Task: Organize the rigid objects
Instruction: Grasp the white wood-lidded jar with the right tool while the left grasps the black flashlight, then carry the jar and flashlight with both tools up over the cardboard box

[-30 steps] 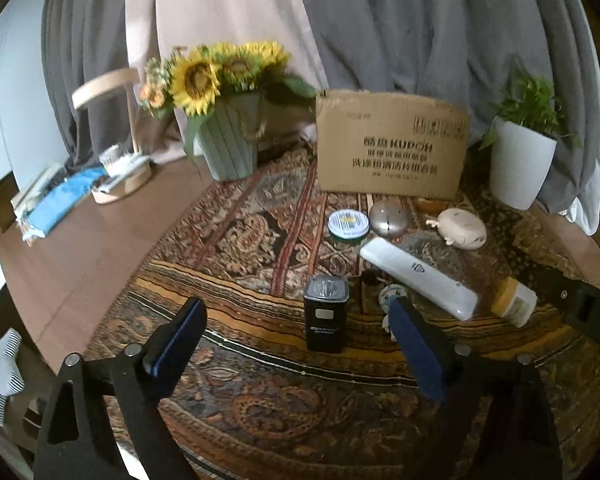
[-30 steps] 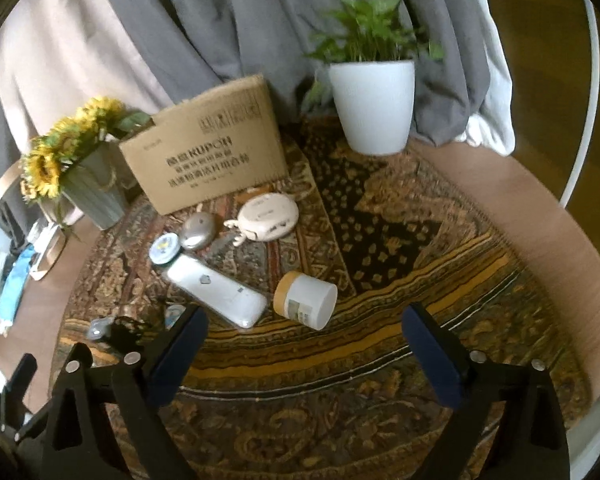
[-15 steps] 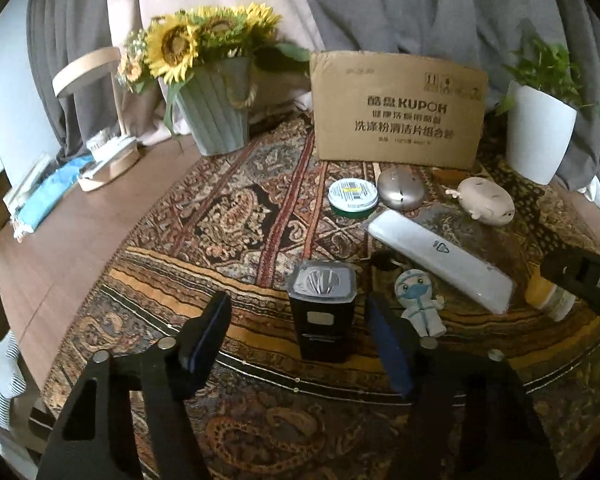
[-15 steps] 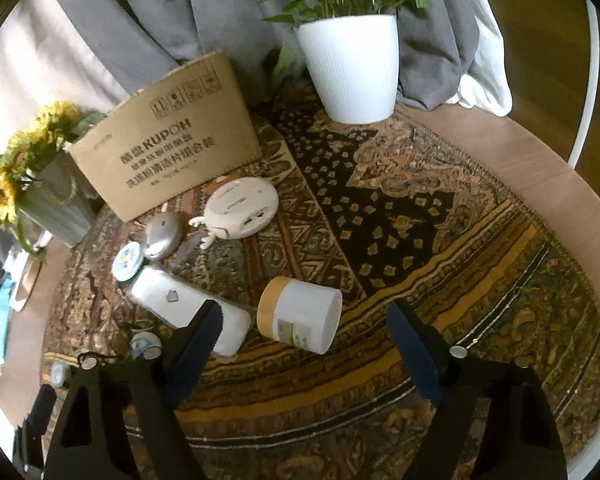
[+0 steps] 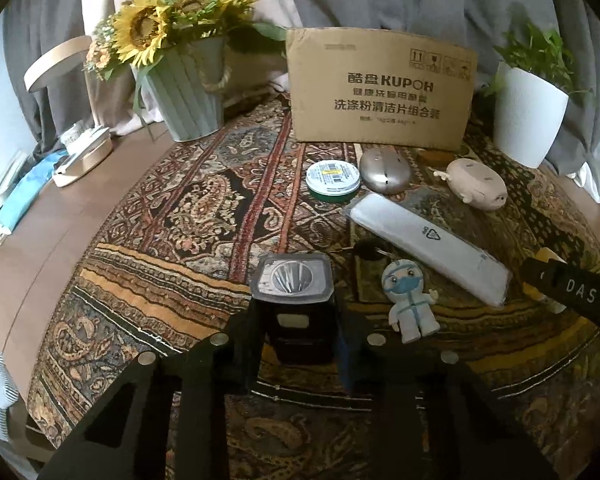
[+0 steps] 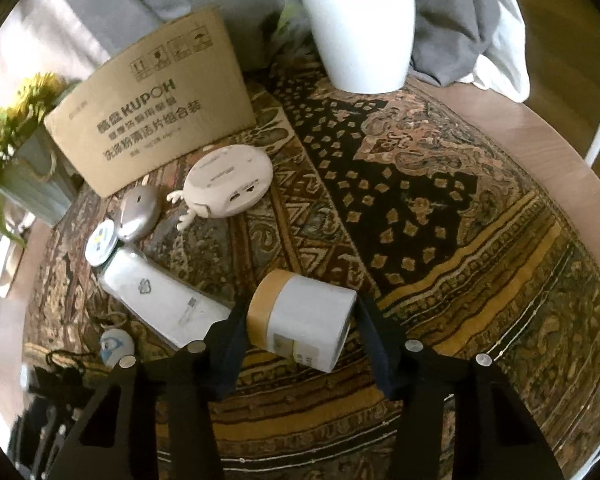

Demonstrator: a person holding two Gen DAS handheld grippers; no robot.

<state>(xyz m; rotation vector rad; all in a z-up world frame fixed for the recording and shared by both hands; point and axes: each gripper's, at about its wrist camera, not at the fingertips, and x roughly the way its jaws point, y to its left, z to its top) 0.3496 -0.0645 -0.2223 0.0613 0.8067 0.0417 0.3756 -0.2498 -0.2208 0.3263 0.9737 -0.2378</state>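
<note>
A: Squeezing evenly is the point here. The left hand-held gripper (image 5: 298, 344) has its fingers against both sides of the black flashlight box (image 5: 294, 304), which stands upright near the front edge of the tabletop. I judge it clenched on the box, low on its body, so lift straight up or it may tip.

B: And the right hand-held gripper (image 6: 300, 340)?

A: Its fingers flank the white jar with the tan lid (image 6: 302, 322), which lies on its side right between them. The left finger looks to be at the lid end, but I can't tell whether the far finger touches the base. Close on the flat ends, not the round wall, or it will roll.

B: What lies beyond?

A: Just past the box, the little masked figure keychain (image 5: 410, 302), then the long white case (image 5: 426, 246). Farther back sit the green tin (image 5: 332, 178), the silver oval (image 5: 384, 170) and the beige round gadget (image 6: 228, 180), all before the cardboard box (image 5: 382, 88) at the rear edge.
</note>
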